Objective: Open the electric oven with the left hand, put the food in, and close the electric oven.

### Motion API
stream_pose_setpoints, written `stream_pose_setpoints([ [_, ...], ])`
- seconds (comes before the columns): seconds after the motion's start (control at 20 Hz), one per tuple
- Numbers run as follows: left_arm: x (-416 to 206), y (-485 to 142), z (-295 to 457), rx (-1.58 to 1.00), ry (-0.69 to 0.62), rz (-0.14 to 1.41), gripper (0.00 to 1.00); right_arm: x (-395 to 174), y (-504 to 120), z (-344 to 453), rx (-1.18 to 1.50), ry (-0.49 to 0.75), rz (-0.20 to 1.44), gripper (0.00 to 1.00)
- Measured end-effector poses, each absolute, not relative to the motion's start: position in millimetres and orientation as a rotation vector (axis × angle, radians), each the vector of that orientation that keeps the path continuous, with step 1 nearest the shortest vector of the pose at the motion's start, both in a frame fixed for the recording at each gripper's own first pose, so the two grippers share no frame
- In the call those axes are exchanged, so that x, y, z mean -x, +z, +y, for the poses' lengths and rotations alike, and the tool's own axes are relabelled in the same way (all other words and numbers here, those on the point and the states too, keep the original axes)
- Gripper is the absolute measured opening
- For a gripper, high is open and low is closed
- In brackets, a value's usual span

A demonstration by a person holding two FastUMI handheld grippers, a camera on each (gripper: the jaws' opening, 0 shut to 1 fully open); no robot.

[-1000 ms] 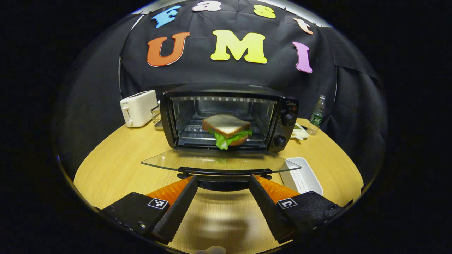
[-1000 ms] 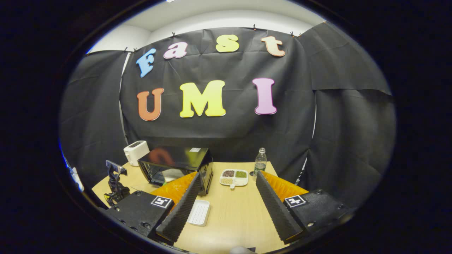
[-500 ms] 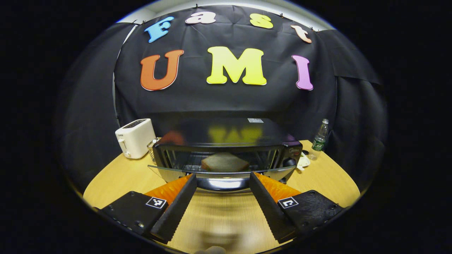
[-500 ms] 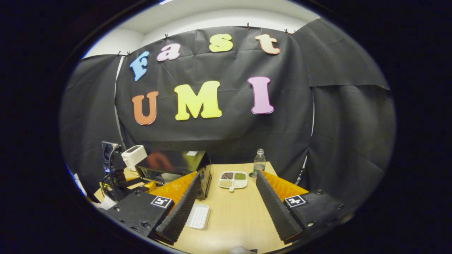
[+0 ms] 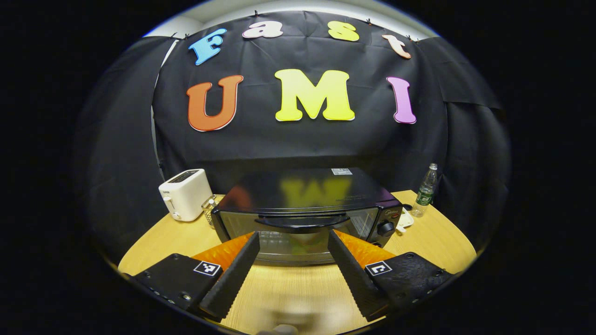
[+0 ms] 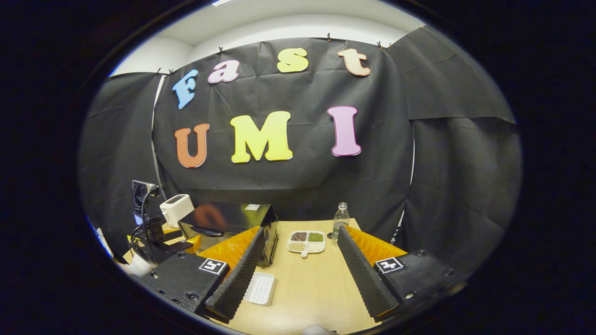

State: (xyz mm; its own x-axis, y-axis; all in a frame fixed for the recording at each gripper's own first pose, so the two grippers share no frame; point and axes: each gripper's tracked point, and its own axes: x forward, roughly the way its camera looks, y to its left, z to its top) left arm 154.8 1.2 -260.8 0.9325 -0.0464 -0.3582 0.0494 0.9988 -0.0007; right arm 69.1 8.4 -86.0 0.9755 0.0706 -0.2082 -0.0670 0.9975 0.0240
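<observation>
The black electric oven [image 5: 302, 190] stands on the wooden table [image 5: 433, 237] with its glass door shut. A faint pale and green shape behind the glass [image 5: 302, 243] is the sandwich, too dim to make out well. My left gripper [image 5: 293, 236] is open just in front of the door, and the door handle [image 5: 302, 224] lies right above its fingertips. In the right gripper view the oven [image 6: 233, 217] sits at the left. My right gripper [image 6: 301, 231] hangs open and empty above the table, and the left gripper [image 6: 156, 235] is held at the oven's front.
A white toaster [image 5: 186, 194] stands left of the oven and a water bottle [image 5: 425, 190] right of it. A divided dish of beans [image 6: 306, 241] and a white ribbed tray [image 6: 260, 288] lie on the table to the oven's right.
The oven door has swung up from lying flat open to shut, hiding the sandwich behind the glass. My left gripper rose with it. The right gripper has barely moved.
</observation>
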Motion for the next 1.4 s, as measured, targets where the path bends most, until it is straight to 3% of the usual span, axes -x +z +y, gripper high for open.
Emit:
stream_pose_setpoints([
  [0.75,-48,-75,22,0.016,-0.031,0.165,0.96,-47,-18,49,0.032,0.085,0.08,0.97],
  [1.35,-20,-37,50,0.01,-0.02,0.094,0.96,-31,-9,62,0.044,0.065,0.061,0.96],
  [1.4,-18,-36,51,0.006,-0.021,0.089,0.88,-30,-11,60,0.043,0.061,0.065,0.97],
])
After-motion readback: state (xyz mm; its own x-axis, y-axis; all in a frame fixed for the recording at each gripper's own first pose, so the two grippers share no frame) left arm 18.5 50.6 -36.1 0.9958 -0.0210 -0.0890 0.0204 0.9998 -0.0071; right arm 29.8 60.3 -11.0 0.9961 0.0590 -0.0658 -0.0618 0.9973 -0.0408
